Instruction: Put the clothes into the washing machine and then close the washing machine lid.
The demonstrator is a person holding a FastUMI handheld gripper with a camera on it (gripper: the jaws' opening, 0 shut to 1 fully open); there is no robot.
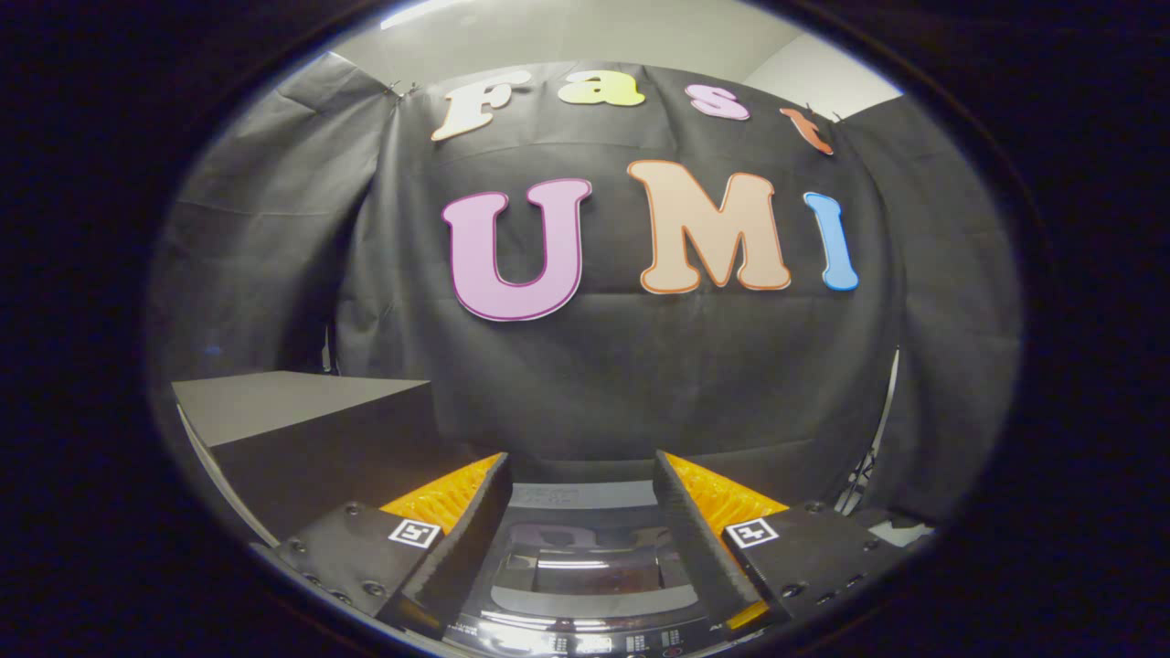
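Claw (580, 475) held spread, nothing between fingers. Washing machine (585, 631) seen directly below and between fingers. Its glossy lid (585, 571) appears lowered, though this is only judged from reflections. Clothes not located. Grey box (311, 429) stands beside. Advice: lid state to be checked first; fingers to be kept wide and lowered slowly.

Washing machine lid (585, 557): glossy, smooth, glass-like panel reflecting overhead light, set in a smooth plastic-looking top. Gripper (580, 475), fingers spread apart above the lid: ribbed, rough-textured pads; matt body plates with small screws. Booth wall (640, 384): matt, creased cloth. Box (302, 429) beside the machine: flat, matt surface.
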